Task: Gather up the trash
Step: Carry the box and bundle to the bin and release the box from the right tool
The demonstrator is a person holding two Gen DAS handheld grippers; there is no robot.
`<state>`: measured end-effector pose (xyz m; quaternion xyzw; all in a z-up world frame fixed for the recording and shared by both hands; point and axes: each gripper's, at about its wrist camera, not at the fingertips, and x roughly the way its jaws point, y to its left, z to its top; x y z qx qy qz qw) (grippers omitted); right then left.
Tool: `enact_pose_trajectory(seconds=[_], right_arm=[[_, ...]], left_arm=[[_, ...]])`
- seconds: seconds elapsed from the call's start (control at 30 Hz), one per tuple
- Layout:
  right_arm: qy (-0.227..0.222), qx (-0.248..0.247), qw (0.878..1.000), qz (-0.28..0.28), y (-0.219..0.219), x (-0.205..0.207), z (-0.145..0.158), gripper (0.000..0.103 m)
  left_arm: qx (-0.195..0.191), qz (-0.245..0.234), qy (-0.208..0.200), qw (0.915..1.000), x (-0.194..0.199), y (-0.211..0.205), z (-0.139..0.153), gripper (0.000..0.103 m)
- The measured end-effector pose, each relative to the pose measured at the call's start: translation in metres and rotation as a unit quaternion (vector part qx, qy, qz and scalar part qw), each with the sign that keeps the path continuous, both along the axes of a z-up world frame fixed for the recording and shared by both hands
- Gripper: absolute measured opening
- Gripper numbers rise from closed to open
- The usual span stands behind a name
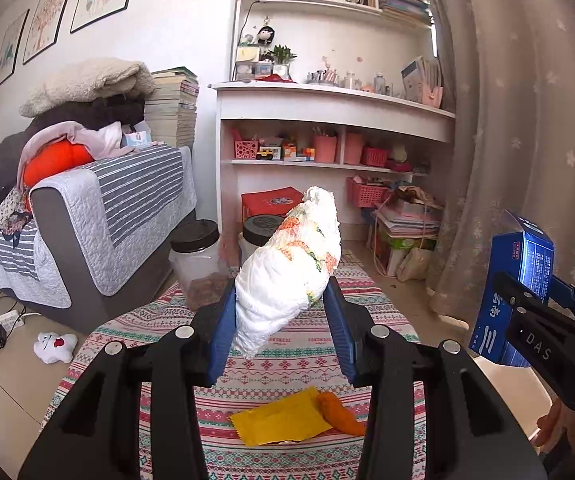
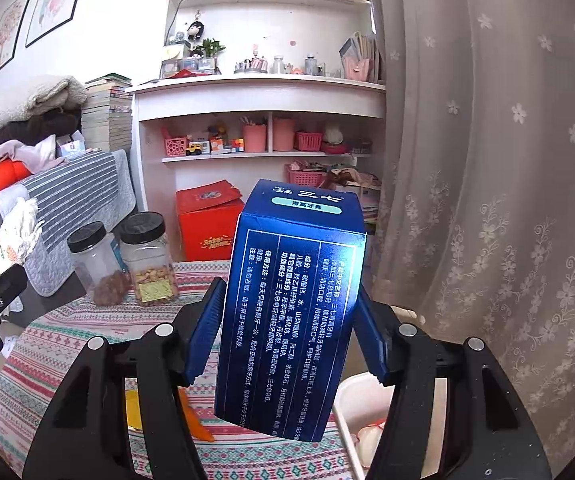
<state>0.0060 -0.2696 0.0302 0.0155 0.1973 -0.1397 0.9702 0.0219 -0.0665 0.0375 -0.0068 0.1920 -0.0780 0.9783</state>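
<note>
Left claw [image 1: 283, 320] pinches crumpled paper towel [image 1: 291, 268], held above the table [image 1: 287, 360]. Right claw [image 2: 287, 328] pinches blue carton [image 2: 291, 312], near white bin [image 2: 357, 388]. Carry carton level over the bin, then spread fingers. Yellow wrapper [image 1: 283, 420] and orange peel [image 1: 337, 412] remain on the table.
</note>
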Motion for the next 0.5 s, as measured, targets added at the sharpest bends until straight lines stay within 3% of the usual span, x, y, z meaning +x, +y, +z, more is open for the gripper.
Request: enact_pose_trajectory(seconds=[0.33, 0.5], right_arm=[[0.017, -0.006, 0.997, -0.078, -0.079, -0.021, -0.006, 0.058], [0.031, 0.015, 0.991, -0.130, -0.130, -0.031, -0.010, 0.058]], left_arm=[[0.006, -0.055, 0.010, 0.9984, -0.010, -0.068, -0.006, 0.043], [0.013, -0.078, 0.016, 0.9968, -0.011, -0.101, -0.010, 0.043]])
